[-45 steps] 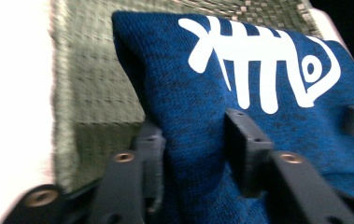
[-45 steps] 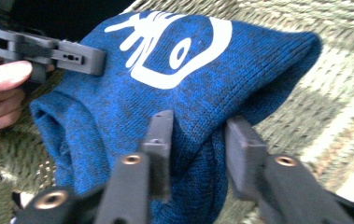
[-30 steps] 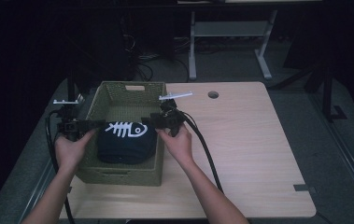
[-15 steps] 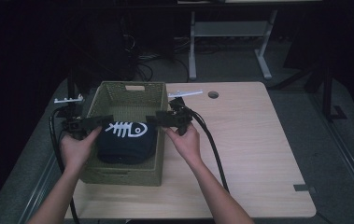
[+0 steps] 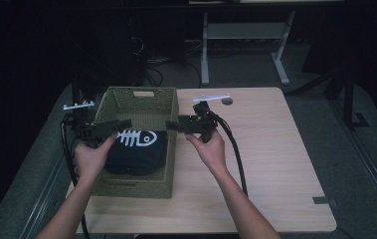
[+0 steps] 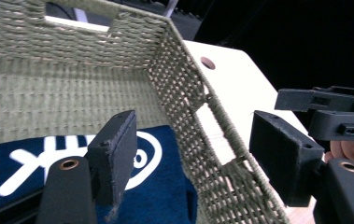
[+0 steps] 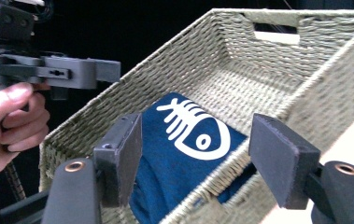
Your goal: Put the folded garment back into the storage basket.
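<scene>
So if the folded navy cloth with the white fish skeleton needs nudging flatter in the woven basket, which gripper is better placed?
Left, probably. The left gripper hangs over the navy fish-print cloth inside the woven olive basket; the right gripper sits at the basket's right wall, over the table. Both have just been opening, nothing between the jaws.

A pale wooden table (image 5: 275, 164) carries a woven green basket (image 5: 141, 102) at its left side.

Basket (image 5: 139, 107) wall hides the folded navy cloth's (image 5: 135, 152) near edge.
</scene>
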